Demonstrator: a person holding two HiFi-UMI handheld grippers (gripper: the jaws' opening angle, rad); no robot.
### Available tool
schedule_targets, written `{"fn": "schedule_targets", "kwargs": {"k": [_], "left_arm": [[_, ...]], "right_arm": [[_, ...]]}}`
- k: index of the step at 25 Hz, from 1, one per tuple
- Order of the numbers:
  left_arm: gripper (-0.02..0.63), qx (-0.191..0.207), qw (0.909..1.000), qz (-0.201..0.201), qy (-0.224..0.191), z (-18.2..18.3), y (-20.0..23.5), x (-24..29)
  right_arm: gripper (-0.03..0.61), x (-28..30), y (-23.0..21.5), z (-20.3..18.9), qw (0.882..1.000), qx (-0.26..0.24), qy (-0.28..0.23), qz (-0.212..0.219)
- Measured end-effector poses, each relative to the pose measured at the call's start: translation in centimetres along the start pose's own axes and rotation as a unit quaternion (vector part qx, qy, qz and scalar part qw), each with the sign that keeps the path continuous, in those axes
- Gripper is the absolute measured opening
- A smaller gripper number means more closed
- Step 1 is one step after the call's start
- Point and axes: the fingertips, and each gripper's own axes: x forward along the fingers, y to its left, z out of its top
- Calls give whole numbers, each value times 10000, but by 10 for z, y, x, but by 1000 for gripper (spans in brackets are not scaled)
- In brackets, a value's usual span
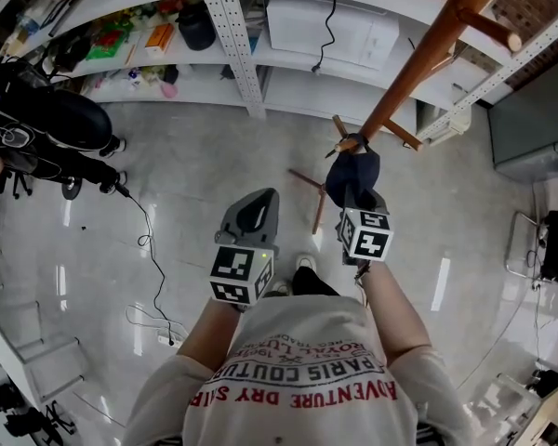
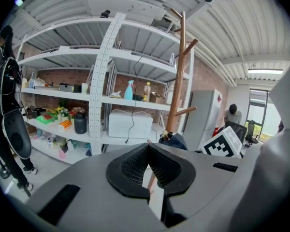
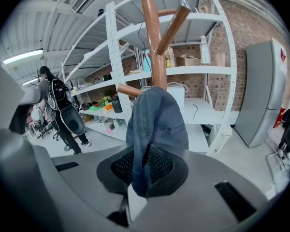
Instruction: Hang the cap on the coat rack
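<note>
Cap (image 3: pixel 157 124) is hanging as a fold of dark blue denim from the right gripper (image 3: pixel 144 166). The fingers are pinching the fabric, nearly pressed together, with the lower edge trailing down between the pads. It's sitting right in front of the coat rack (image 3: pixel 152 37) pole, about level with the lower peg (image 3: pixel 130 90) that's sticking out to the rack's left. Can't tell whether it's catching on that peg or only touching it.

From the head view, the cap (image 1: pixel 352 177) is bunching up against the rack's lower stretch (image 1: pixel 418 63), with the right gripper (image 1: pixel 355 199) just below it, pointing at the pole.

Left gripper (image 1: pixel 259 203) is hovering off to the left of the rack, apart from the cap. Its fingers are pressing together at the tips and gripping nothing, as the left gripper view shows (image 2: pixel 147 148); the rack pole (image 2: pixel 176 81) is showing ahead and to its right there.

An upper peg (image 3: pixel 171 25) is angling up to the rack's right, bare.

White shelving (image 3: pixel 117 57) is running behind the rack, carrying a white box (image 2: pixel 129 124) and small clutter. A grey fridge (image 3: pixel 263 91) is standing to the rack's right. A person in black (image 1: pixel 46 124) is standing well left of the rack, on the glossy floor (image 1: pixel 167 203).
</note>
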Motion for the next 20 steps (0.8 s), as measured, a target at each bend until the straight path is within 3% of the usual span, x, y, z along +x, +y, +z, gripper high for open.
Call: {"fn": "schedule_targets", "kwargs": {"k": [8, 15, 20], "left_arm": [[5, 3, 10000, -63, 41, 4, -6, 2], [6, 23, 9999, -4, 132, -4, -3, -4], [6, 24, 9998, 54, 181, -6, 3, -12]], "right_arm": [[26, 28, 2, -33, 9987, -33, 504, 18], [26, 41, 1, -41, 9983, -285, 499, 1], [28, 40, 0, -41, 9980, -36, 630, 26]]}}
